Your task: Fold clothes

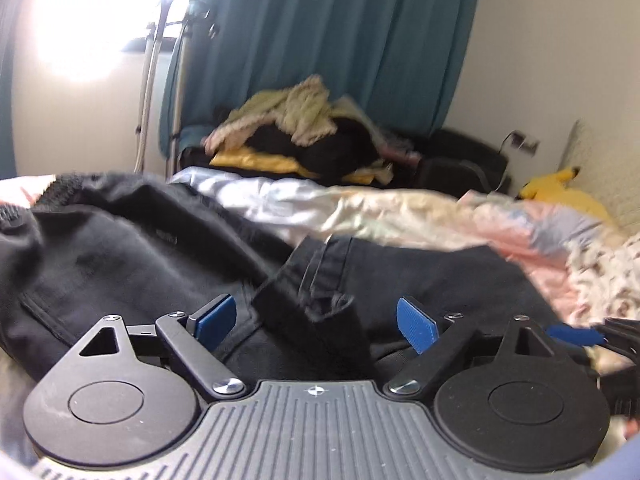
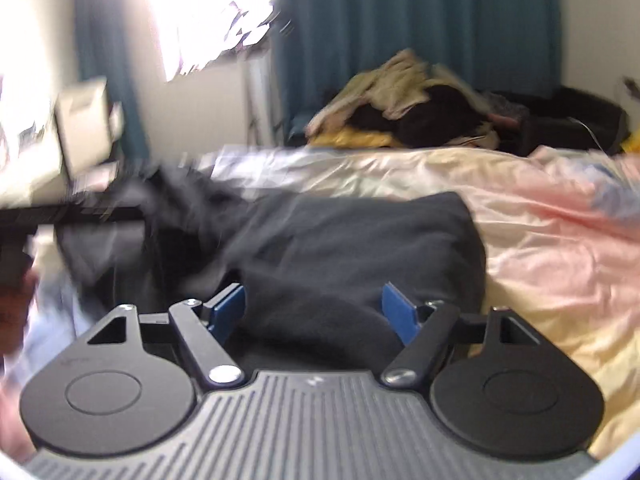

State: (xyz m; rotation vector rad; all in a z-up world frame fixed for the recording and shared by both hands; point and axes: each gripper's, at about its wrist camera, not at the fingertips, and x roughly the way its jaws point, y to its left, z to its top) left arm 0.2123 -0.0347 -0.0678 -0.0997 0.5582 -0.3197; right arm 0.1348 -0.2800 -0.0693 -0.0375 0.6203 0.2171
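Observation:
A black pair of trousers (image 1: 132,264) lies spread on the bed. A folded-up corner of its waistband with belt loops (image 1: 316,300) stands between the blue pads of my left gripper (image 1: 316,320), which is open. In the right wrist view a dark garment (image 2: 352,248) lies bunched on the bed, and a fold of it sits between the blue pads of my right gripper (image 2: 316,312), which is open. The right gripper's blue tip (image 1: 576,334) shows at the right edge of the left wrist view.
The bed has a pale pink and cream satin cover (image 2: 540,232). A heap of clothes (image 1: 312,136) lies on dark furniture beyond the bed, before a teal curtain (image 1: 340,40). A yellow plush toy (image 1: 560,192) lies by the pillow. A bright window (image 1: 80,20) is at left.

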